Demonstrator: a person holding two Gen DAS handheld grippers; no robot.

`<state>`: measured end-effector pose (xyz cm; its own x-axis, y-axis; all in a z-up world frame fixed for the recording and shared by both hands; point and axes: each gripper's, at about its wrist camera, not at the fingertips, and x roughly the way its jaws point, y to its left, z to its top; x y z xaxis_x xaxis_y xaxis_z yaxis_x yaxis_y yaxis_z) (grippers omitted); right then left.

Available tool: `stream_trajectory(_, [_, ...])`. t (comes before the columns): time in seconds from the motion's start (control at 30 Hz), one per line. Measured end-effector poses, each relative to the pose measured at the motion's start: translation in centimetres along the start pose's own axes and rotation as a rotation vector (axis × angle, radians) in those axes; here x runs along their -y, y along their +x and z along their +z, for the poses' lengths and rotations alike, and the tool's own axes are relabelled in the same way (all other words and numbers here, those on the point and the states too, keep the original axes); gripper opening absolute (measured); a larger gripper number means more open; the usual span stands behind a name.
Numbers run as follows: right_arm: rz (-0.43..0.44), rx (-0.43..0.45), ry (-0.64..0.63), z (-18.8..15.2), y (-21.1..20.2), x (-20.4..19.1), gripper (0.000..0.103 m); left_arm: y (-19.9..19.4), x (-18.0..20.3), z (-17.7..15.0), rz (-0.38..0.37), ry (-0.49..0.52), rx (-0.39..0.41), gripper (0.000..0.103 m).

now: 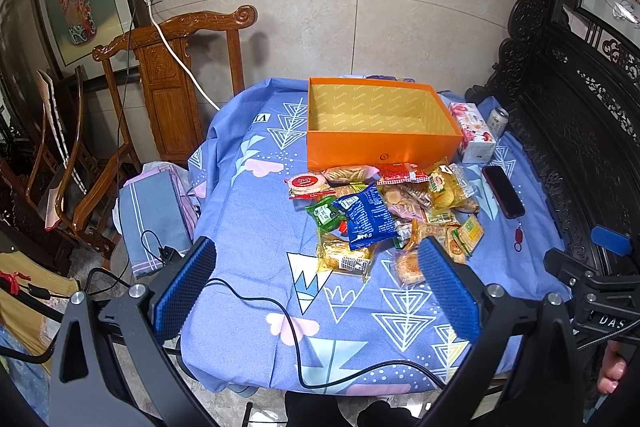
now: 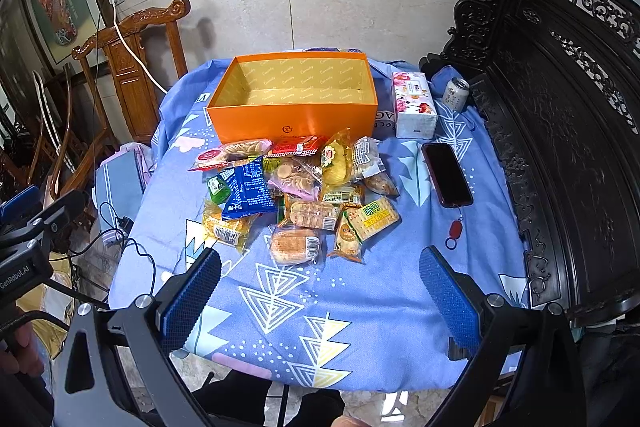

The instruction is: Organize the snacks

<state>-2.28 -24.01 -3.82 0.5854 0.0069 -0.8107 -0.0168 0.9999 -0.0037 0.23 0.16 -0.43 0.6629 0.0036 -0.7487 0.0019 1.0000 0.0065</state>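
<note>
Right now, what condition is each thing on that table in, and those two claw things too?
orange box: open, no lid, empty inside.
snack packets: sealed, heaped in front of the box, none inside it.
phone: flat on the cloth, screen dark.
drink can: upright.
tissue box: lying beside the orange box.
left gripper: open, holding nothing.
right gripper: open, holding nothing.

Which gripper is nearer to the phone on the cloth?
Right. The phone lies on the table's right side, ahead of the right gripper and off to its right; from the left gripper it sits further across, past the snack pile.
</note>
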Motion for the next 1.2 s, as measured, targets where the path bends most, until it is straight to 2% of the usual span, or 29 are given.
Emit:
stream_trajectory(0.47, [-0.003, -0.008, 0.000, 0.2, 0.8, 0.2, 0.100, 0.4, 0.2, -0.5, -0.001, 0.003, -0.005, 0.099])
stream_trajectory(0.7, [-0.011, -0.036, 0.008, 0.9, 2.9, 0.3, 0.100, 2.3, 0.6, -1.1, -0.016, 0.016, -0.020, 0.099])
stream_trajectory(0.8, [0.000, -0.003, 0.001, 0.7, 3.9, 0.3, 0.100, 3.8, 0.0, -1.1, -0.042, 0.021, 0.005, 0.099])
stream_trajectory(0.9, [-0.006, 0.021, -0.014, 0.2, 6.2, 0.2, 0.100, 5.8, -0.5, -1.5, -0.053, 0.045, 0.001, 0.099])
stream_trajectory(0.97, [-0.001, 0.007, -0.011, -0.1, 8.6, 0.2, 0.100, 7.2, -1.0, -2.2, -0.054, 0.068, 0.002, 0.099])
stream_trajectory(1.1, [0.070, -0.021, 0.028, -0.8, 14.1, 0.1, 0.100, 10.3, -2.2, -3.2, -0.072, 0.105, -0.020, 0.099])
stream_trajectory(1.2, [0.132, -0.012, 0.059, -0.7, 17.7, 0.2, 0.100, 12.6, -3.0, -3.5, -0.115, 0.138, -0.036, 0.099])
